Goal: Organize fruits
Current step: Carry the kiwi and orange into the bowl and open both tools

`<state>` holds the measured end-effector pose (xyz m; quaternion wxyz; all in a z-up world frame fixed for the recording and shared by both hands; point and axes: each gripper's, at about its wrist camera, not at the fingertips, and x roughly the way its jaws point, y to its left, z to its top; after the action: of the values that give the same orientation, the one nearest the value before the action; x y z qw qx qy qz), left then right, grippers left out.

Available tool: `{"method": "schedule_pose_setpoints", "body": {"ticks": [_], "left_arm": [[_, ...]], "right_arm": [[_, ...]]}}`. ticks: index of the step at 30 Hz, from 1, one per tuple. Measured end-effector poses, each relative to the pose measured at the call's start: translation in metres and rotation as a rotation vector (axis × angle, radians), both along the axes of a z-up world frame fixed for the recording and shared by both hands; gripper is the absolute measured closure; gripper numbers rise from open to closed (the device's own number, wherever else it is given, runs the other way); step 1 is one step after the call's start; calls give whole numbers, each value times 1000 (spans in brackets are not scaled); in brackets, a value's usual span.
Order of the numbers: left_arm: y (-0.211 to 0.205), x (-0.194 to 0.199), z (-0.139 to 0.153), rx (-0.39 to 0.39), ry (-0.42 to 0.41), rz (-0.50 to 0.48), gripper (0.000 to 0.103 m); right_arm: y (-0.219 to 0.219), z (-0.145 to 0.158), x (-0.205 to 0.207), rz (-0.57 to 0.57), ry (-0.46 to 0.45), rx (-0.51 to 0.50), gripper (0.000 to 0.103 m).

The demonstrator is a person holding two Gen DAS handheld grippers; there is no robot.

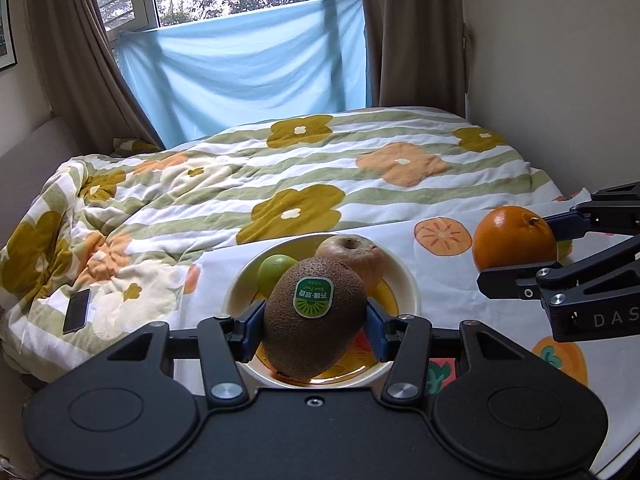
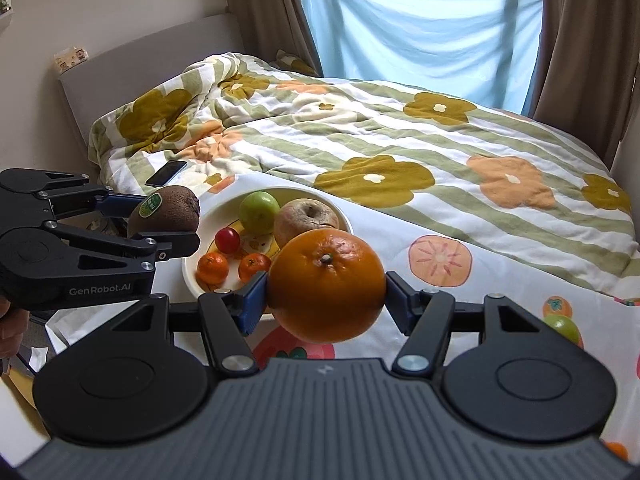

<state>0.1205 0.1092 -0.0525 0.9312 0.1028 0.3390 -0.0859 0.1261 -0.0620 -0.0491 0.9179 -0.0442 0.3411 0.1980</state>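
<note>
2 grippers are in view, each carrying 1 fruit above a cloth printed with fruit (image 2: 440, 260). At the far left, 1 dark phone (image 2: 166, 173) lies on the flowered quilt (image 2: 360, 128) of the bed. Next comes the left gripper (image 1: 316, 330), its blue-padded fingers (image 1: 250, 330) part-open and pressed on both sides of 1 kiwi (image 1: 314, 320): brown, fuzzy, egg-shaped, with 1 green sticker on its upper face. It hangs just above the near rim of 1 cream bowl (image 2: 344, 212). Inside the bowl, seen from the right wrist, are 5 fruits: 1 green apple (image 2: 259, 212), 1 pale wrinkled apple (image 2: 306, 216), 1 red cherry tomato (image 2: 227, 240) and 2 small mandarins (image 2: 213, 267). To the right of the bowl, the right gripper (image 2: 326, 306) has its fingers (image 2: 252, 306) spread wider and clamped on 1 large orange (image 2: 326, 284), glossy and round, with its stem scar turned up. The orange is held clear of the cloth, beside the bowl's right edge. Further right, 1 small green fruit (image 2: 564, 328) rests on the cloth, partly hidden behind the gripper's linkage.
</note>
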Motion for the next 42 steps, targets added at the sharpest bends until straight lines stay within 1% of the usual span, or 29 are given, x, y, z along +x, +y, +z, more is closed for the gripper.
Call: {"method": "schedule_pose_setpoints", "body": {"ticks": [7,14,19,22,26,29,30,31,32,33,36,38,42], "left_arm": [[25,38,-19,11,39,-39,48],[36,68,-43,45,73,-102,48],[37,80,-59,96,94,-165,48],[35,84,-64,103,113,-201,48],[28,83,-70,139,112,-239,47],[26,84,-70,145,102,-249,44],[27,82,-69,144,92,-252,41],[27,80,-67,142,82,-255,38],[28,78,-65,142,70,-256,29],[29,75,-64,143,62,-256,24],[35,62,-61,135,59,-267,22],[38,54,-59,130,62,-264,18],[45,38,-57,111,68,-254,16]], "right_arm": [[32,-11,22,-26,31,1,26],[49,-26,45,-72,64,-12,26],[56,-33,54,-96,80,-29,26],[56,-37,57,-114,91,-30,26],[55,-39,59,-128,100,-34,26],[55,-39,61,-131,100,-40,26],[55,-39,61,-131,100,-40,26],[55,-39,61,-131,100,-40,26],[55,-39,61,-130,101,-39,26],[55,-39,61,-129,101,-39,26],[56,-39,60,-117,102,-41,26],[57,-40,59,-106,103,-42,26],[65,-43,58,-77,110,-42,26]]}}
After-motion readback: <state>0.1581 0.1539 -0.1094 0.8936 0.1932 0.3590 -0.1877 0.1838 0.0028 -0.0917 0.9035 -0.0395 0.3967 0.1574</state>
